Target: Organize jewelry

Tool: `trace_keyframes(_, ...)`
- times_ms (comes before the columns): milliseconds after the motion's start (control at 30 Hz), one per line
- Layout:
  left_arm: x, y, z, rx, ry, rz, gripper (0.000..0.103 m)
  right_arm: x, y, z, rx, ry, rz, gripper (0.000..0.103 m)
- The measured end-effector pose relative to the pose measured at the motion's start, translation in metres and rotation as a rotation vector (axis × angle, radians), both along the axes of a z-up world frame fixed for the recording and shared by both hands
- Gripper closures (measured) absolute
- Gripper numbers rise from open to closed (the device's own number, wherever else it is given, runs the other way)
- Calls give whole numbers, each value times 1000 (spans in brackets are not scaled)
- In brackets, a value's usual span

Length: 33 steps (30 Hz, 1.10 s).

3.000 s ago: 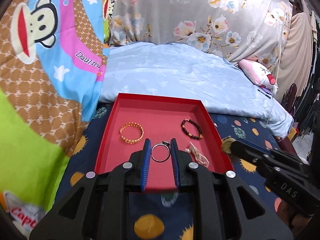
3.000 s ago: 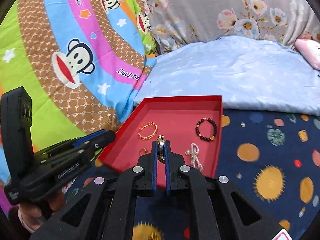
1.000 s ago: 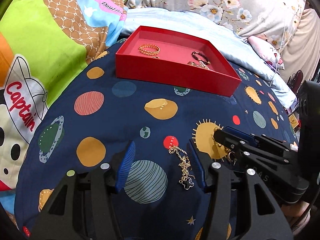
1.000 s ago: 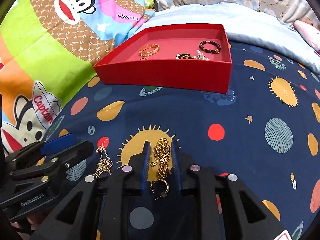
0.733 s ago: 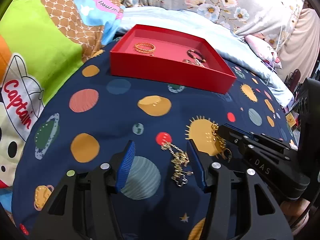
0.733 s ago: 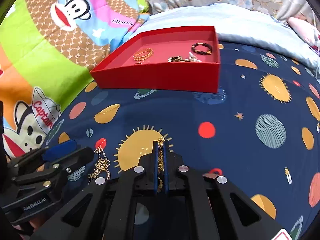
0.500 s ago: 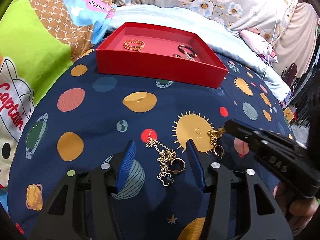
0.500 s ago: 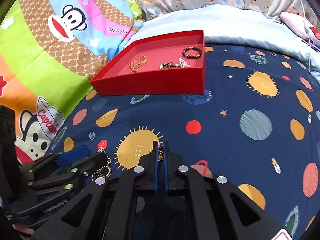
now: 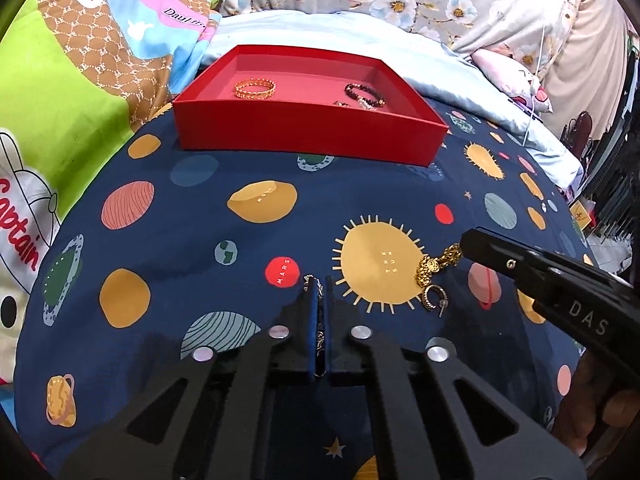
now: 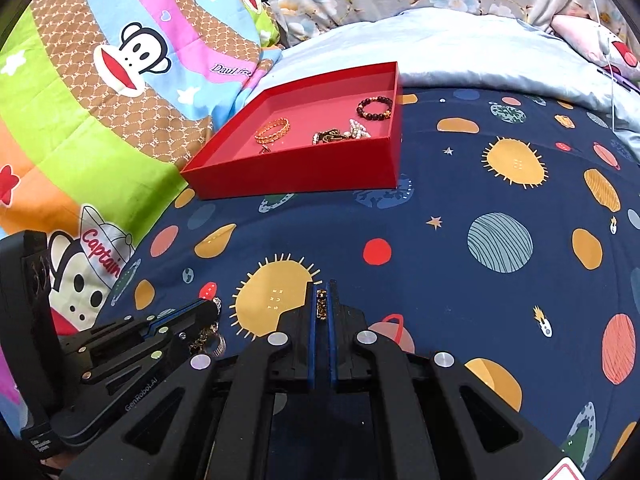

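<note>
**A:** Looked at your grab. Your left gripper (image 9: 319,284) was clamped on the thin chain (image 9: 319,330), most of it buried between the pads with only a bit poking out by the tips. In the right wrist view the rest hung under that gripper in a little clump with a ring. That dangling part was my worry: a snag on the tray's near wall on the way in and it could pull free.

**B:** And the right one?

**A:** Your right gripper (image 10: 321,285) was shut on the gold chain (image 9: 434,266), pinched at the top end only. The pendant and hoop hung free below the tips, just over the sun print on the blanket (image 9: 192,236). A grip that close to the tips could have let it slide out if you swung it.

**B:** Where was the tray?

**A:** The red tray (image 9: 308,138) sat well ahead of both grippers, already holding a gold bangle (image 9: 255,89), a bead bracelet (image 9: 363,94) and a small heap. I'd have lifted both chains clear of the rim before you moved over it.
</note>
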State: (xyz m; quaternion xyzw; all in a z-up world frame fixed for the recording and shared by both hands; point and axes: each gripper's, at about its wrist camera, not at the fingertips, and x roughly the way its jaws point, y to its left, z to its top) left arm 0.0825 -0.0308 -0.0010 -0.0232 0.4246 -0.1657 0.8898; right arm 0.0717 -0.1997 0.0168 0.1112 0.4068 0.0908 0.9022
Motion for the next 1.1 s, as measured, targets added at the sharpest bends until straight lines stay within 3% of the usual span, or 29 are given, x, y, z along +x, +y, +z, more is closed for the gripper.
trace_keyframes(433, -1, 27, 54, -82, -93, 23, 103, -9, -1, 36, 16, -87, 4, 99)
trace_keyframes(833, 10, 34, 113, -89, -210, 17, 103, -9, -3, 76, 15, -172, 19, 99)
trace_keyframes(1100, 30, 26, 162, -86, -321, -8, 103, 14, -7, 116, 10, -257, 40, 99)
